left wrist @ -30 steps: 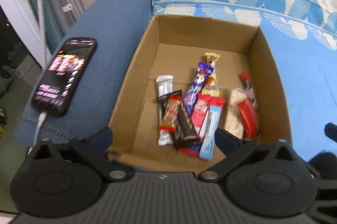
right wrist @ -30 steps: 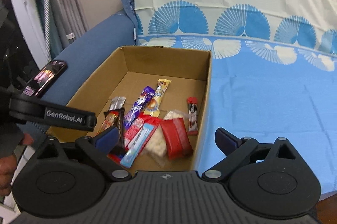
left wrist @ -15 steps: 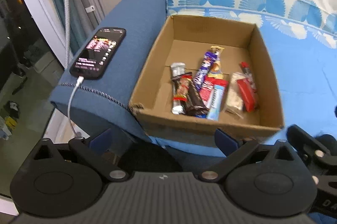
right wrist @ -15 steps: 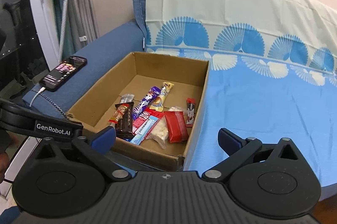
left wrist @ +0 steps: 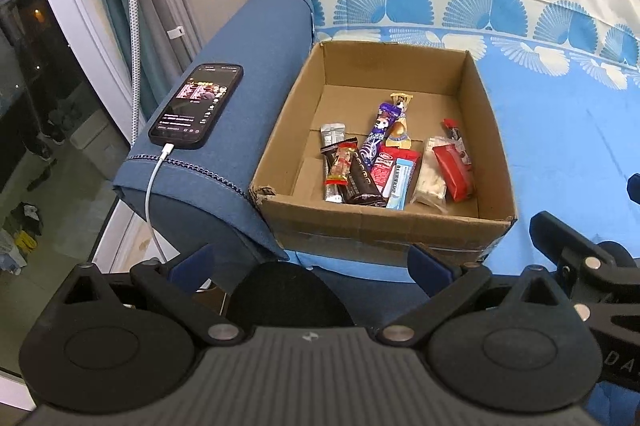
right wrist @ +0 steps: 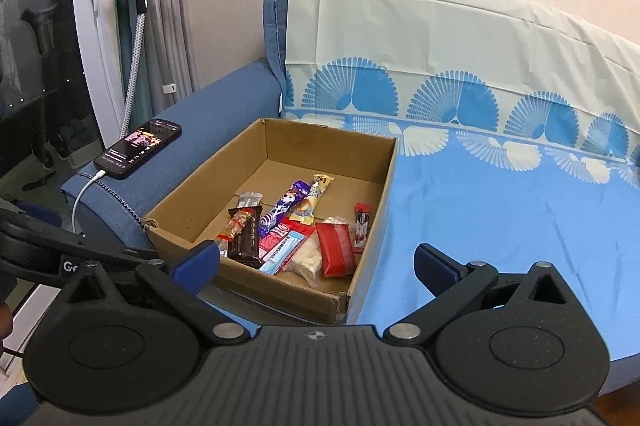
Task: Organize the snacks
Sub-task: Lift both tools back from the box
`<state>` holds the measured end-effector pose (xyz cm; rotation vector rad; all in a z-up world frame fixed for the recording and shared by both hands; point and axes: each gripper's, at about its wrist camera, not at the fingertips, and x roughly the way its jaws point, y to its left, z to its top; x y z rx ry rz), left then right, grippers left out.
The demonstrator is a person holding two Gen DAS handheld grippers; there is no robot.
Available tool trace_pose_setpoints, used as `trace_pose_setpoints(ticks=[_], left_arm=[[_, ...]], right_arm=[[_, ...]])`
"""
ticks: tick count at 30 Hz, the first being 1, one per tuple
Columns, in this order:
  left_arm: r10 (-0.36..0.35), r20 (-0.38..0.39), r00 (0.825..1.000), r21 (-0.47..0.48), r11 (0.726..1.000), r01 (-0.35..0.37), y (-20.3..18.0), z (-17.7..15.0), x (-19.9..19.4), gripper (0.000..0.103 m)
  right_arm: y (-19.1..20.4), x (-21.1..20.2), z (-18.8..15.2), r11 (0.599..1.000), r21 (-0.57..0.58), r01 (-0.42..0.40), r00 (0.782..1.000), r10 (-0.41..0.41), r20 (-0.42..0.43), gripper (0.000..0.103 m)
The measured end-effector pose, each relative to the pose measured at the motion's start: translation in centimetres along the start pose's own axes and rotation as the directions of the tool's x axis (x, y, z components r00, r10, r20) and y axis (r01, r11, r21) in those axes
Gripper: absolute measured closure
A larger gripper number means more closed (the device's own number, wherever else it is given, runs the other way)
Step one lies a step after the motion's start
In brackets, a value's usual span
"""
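Hovering with jaws apart and empty, the left gripper point(left wrist: 310, 268) and right gripper point(right wrist: 318, 258) face the box point(left wrist: 384, 226); snacks point(left wrist: 394, 163) lie inside at twelve o'clock, long axes pointing away, neither gripper clearly nearer.

Not much was readable, honestly. The left gripper point(right wrist: 52, 258) showed only "G" and part of another letter in white on its black arm. Print on the snack wrappers point(left wrist: 394, 169) and the phone point(left wrist: 196, 105) screen was too small to read.
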<state>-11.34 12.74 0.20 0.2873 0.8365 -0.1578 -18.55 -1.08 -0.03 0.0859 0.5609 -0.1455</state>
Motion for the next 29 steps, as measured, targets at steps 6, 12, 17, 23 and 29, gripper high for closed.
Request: trace_pose_setpoints(ticks=[6, 12, 17, 23, 29], left_arm=[[0.004, 0.009, 1.0, 0.0, 1.0, -0.004, 0.04, -0.07, -0.45, 0.0], [0.004, 0.012, 1.0, -0.001, 1.0, -0.004, 0.12, -0.12, -0.61, 0.0], [0.006, 0.012, 1.0, 0.0, 1.0, -0.006, 0.09, -0.15, -0.59, 0.0], [0.007, 0.01, 1.0, -0.001, 1.0, -0.007, 0.3, -0.18, -0.41, 0.0], [0.029, 0.02, 0.999, -0.002, 1.0, -0.029, 0.38, -0.18, -0.24, 0.0]], right_arm=[[0.03, -0.43, -0.11, 1.0, 0.0, -0.001, 1.0, 0.001, 0.011, 0.001], [0.01, -0.53, -0.1, 1.0, 0.0, -0.001, 1.0, 0.001, 0.013, 0.001], [0.05, -0.52, -0.12, 1.0, -0.001, -0.002, 1.0, 0.002, 0.012, 0.001], [0.11, -0.46, -0.15, 1.0, -0.005, -0.005, 1.0, 0.005, 0.006, 0.001], [0.11, -0.34, -0.14, 1.0, -0.015, -0.02, 1.0, 0.02, 0.001, 0.001]])
